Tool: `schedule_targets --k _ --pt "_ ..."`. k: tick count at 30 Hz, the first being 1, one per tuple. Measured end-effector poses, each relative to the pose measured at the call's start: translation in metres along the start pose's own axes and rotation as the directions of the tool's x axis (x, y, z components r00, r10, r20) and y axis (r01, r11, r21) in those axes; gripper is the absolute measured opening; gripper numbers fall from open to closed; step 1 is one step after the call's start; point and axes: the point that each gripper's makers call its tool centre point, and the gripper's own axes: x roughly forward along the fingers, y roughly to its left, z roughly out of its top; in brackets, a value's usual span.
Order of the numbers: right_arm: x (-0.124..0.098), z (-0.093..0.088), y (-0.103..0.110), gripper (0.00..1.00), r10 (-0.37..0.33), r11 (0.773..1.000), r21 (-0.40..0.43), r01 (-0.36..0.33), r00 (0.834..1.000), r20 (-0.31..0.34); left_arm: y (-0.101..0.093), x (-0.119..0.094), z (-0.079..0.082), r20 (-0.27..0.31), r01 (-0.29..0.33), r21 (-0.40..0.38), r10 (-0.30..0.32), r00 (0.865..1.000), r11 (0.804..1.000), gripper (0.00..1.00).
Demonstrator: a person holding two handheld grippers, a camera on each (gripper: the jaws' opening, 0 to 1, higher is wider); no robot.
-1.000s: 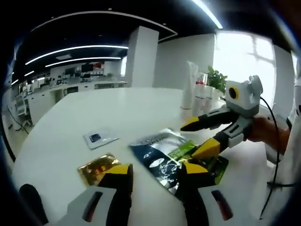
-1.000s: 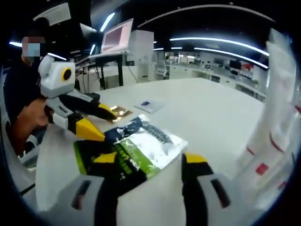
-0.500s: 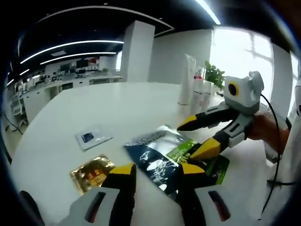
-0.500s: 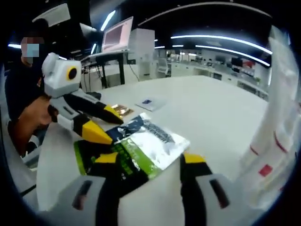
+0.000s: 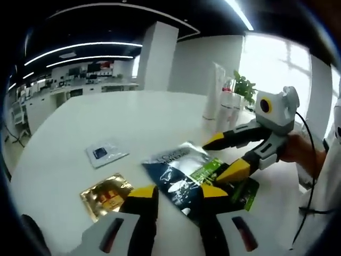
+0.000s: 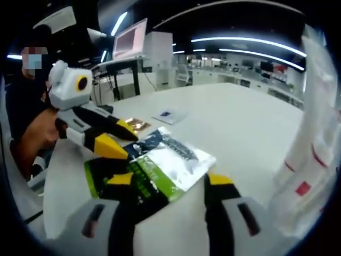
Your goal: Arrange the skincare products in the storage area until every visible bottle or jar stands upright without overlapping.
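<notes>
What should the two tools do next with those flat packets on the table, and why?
Probably shut the right tool on the green packet and slide it off the silver-blue packet. The two overlap, both tools stand open, and the left tool hovers at their edge, so it could hold the other one still.

In the left gripper view, the near edge of the dark sachet is covered by the left claw, and the green sachet lies partly under it and under the right claw. Print on the gold sachet and the small white packet is too small to read. The white tubes far off blur against the bright window. In the right gripper view, the tubes at the right are cut off by the edge and smeared.
</notes>
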Motion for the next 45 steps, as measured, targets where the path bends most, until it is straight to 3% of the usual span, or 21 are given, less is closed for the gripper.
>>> schedule_targets --k 11,17,29,45 --pt "0.0003 0.0006 0.001 0.49 -0.003 1.0 -0.001 0.003 1.0 0.004 -0.0006 -0.0011 -0.0023 -0.046 -0.035 0.044 0.037 0.998 0.998 0.28" --pt "0.0002 0.0002 0.0013 0.48 0.003 1.0 -0.009 -0.003 1.0 0.009 0.0005 -0.0025 -0.0031 -0.046 -0.038 0.018 0.039 0.998 0.999 0.28" --pt "-0.0007 0.0002 0.0033 0.47 0.003 1.0 -0.015 -0.003 1.0 0.018 -0.0001 -0.0036 -0.0035 -0.088 -0.095 0.071 0.102 0.991 0.993 0.28" --pt "-0.0003 0.0005 0.0041 0.46 0.013 1.0 -0.019 -0.012 0.999 0.034 -0.0022 -0.0026 -0.0059 -0.136 -0.1 0.034 0.104 0.985 0.994 0.3"
